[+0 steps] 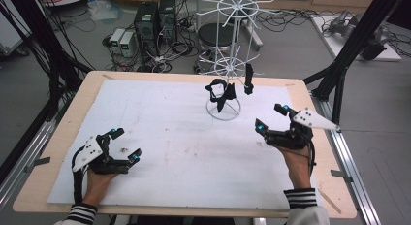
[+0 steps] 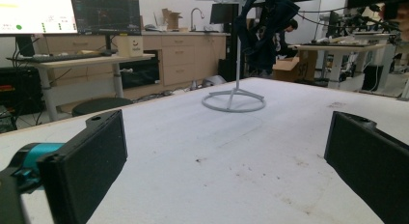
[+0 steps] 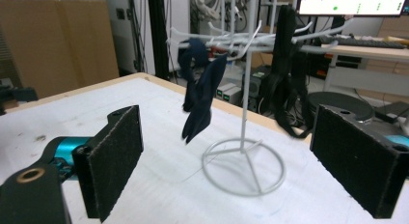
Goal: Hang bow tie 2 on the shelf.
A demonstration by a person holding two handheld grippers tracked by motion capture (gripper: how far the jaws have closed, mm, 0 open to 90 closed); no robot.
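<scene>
High view: the right gripper [image 1: 270,118], right of centre, was seen with fingers spread wide and empty, near the white rack [image 1: 224,65] hung with dark cloths [image 1: 220,93]; the left gripper [image 1: 126,144], lower left, likewise wide, empty.

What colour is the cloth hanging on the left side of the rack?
Dark navy blue cloth, seen best in the right gripper view, on the white rack.

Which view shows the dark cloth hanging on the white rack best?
The right gripper view: the dark cloth hangs close and sharp from a hook of the white rack. The high view shows it small and from above. The left gripper view shows it far off, dark, partly cut off.
</scene>
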